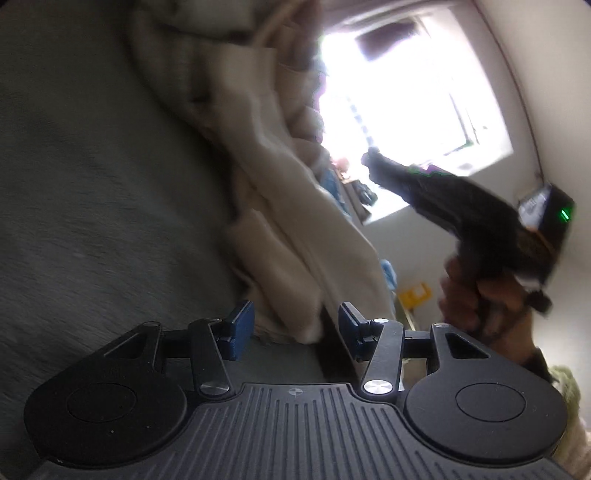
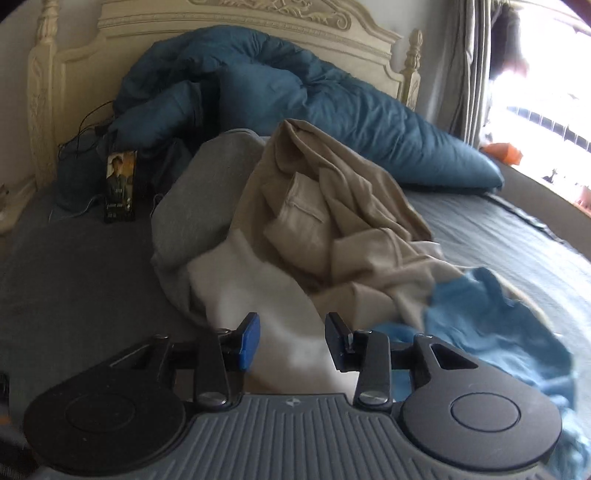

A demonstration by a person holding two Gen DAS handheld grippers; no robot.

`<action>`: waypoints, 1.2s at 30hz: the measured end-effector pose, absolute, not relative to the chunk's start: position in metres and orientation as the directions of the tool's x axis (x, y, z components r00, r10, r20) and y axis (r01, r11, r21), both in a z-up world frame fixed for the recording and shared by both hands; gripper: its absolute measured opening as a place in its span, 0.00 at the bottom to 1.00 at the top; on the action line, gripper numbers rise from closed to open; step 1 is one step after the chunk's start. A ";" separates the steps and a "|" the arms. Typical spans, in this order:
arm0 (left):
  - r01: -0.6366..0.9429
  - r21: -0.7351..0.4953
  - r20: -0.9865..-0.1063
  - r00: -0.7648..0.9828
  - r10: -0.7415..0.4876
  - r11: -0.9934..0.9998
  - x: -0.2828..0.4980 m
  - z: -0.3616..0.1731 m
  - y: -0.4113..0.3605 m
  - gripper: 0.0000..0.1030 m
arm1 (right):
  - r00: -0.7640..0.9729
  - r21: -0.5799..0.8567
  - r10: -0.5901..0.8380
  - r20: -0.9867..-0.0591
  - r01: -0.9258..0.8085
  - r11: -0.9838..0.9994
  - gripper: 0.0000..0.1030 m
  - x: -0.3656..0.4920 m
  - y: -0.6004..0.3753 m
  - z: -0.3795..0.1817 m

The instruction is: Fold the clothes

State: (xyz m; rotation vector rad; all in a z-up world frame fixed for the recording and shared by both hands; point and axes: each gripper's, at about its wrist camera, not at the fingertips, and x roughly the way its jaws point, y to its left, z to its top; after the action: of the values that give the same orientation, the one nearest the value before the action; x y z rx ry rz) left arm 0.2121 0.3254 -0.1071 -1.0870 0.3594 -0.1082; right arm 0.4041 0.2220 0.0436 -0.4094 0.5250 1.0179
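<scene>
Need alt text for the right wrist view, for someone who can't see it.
The open right gripper hovers over a heap of unfolded clothes on a bed: beige, white, grey and light blue garments. Behind them, a rumpled dark blue duvet lies against a cream carved headboard.

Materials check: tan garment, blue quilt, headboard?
Tan garment: soft matte woven or knit cloth, probably cotton; limp folds, stitched seam. Blue quilt: puffy filled fabric, slight sheen, likely synthetic shell. Headboard: rigid, carved, cream-painted, probably wood.
</scene>
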 end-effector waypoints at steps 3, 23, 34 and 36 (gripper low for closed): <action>-0.088 -0.881 -0.235 0.934 -0.268 0.466 0.213 -0.110 0.324 0.49 | 0.421 -0.092 0.649 -0.634 -0.874 0.477 0.47 0.432 0.260 0.029; -0.073 -0.886 -0.223 0.933 -0.283 0.458 0.219 -0.110 0.338 0.49 | 0.497 -0.228 0.665 -0.558 -0.862 0.453 0.02 0.409 0.275 0.047; -0.078 -0.889 -0.222 0.935 -0.276 0.451 0.217 -0.110 0.341 0.49 | 0.712 -0.507 0.591 -0.379 -0.694 0.512 0.01 0.400 0.300 0.047; -0.080 -0.882 -0.229 0.934 -0.274 0.465 0.219 -0.110 0.340 0.49 | 0.749 -0.522 0.536 -0.390 -0.659 0.541 0.02 0.416 0.309 0.034</action>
State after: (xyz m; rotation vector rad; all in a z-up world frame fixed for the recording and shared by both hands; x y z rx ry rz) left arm 0.2188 0.3400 -0.1100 -1.0876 0.3641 -0.1226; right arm 0.4161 0.3088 0.0340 -0.7004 0.1922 0.7154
